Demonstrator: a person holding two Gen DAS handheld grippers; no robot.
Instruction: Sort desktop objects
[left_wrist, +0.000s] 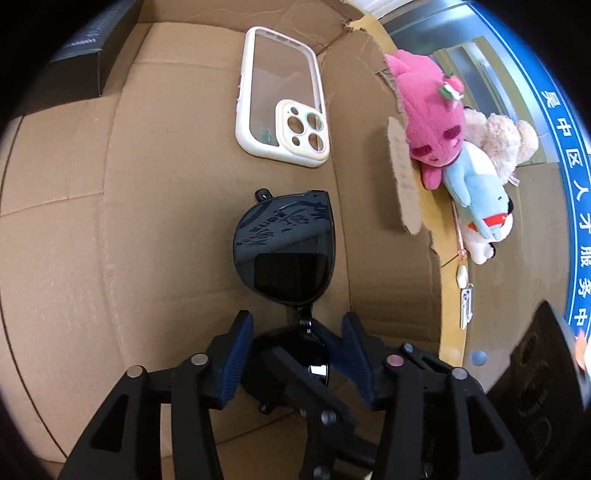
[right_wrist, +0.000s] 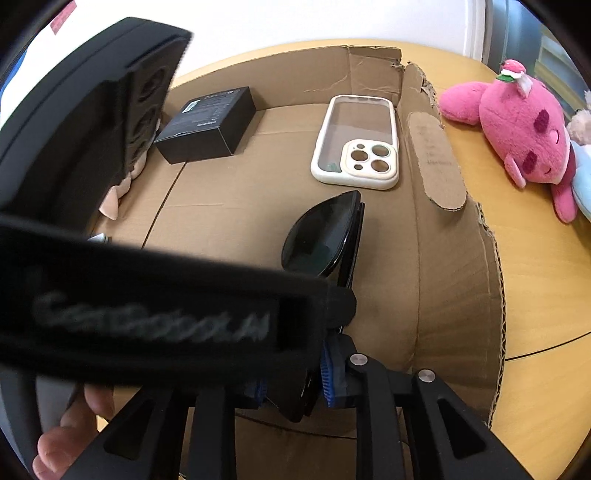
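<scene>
Black sunglasses (left_wrist: 284, 247) lie on the floor of a cardboard box (left_wrist: 147, 184), lenses up. My left gripper (left_wrist: 297, 332) is open, its blue pads either side of the near lens and bridge. In the right wrist view the sunglasses (right_wrist: 325, 236) stand edge-on, and my right gripper (right_wrist: 295, 376) is shut on their near end. The left gripper's black body (right_wrist: 147, 295) crosses in front and hides my right gripper's left finger. A white phone case (left_wrist: 280, 96) lies farther in the box; it also shows in the right wrist view (right_wrist: 358, 144).
A black carton (right_wrist: 207, 125) sits at the box's back left. A torn cardboard wall (right_wrist: 443, 184) rises on the right. Beyond it, on the wooden table (right_wrist: 535, 295), lie a pink plush (right_wrist: 517, 129) and other plush toys (left_wrist: 480, 206).
</scene>
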